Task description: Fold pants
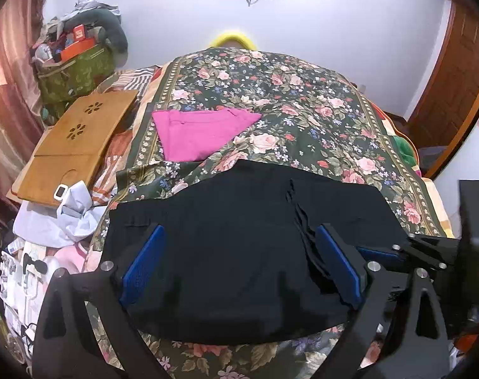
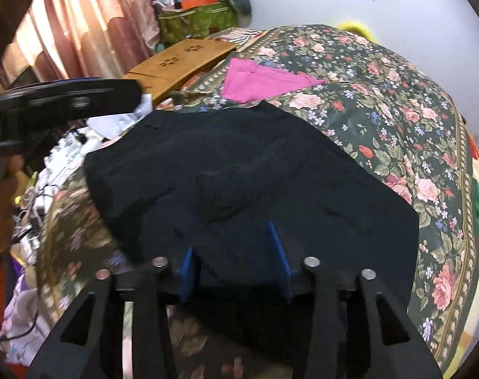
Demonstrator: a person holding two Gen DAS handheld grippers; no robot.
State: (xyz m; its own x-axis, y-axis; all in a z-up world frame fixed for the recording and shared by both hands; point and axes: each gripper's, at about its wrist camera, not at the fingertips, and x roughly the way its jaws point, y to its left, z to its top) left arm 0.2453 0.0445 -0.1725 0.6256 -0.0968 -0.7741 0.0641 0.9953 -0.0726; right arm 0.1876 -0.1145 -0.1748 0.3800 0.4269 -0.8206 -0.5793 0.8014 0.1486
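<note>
Item: black fabric pants (image 1: 239,252), folded into a broad flat bundle, lying on the near end of a dark green floral bedspread (image 1: 302,110); a rumpled seam runs down the cloth at about 3 o'clock of its middle in the left wrist view.

Left gripper (image 1: 241,262): black frame, blue pads, jaws spread wide over the pants, one pad at 9 o'clock and one at 3 o'clock of the bundle's centre; nothing is clamped between them.

Right gripper (image 2: 236,259): same build, jaws at a narrower gap, set at the near edge of the pants (image 2: 239,173). Black cloth lies between the blue pads, but whether they pinch it cannot be told. In the left wrist view this gripper appears at 3 o'clock, at the cloth's right border.

Surroundings, outward:
- Folded magenta garment (image 1: 198,132), flat on the bedspread at 11 o'clock of the pants, apart from them.
- Brown wooden lap tray with flower-shaped cut-outs (image 1: 78,145), at 10 o'clock, on the bed's left edge.
- Crumpled pale blue cloth (image 1: 72,214), at 9 o'clock, just beside the pants.
- Green patterned bag heaped with clutter (image 1: 72,72), far left against the white wall.
- Pink pleated curtain (image 2: 81,25), left side.
</note>
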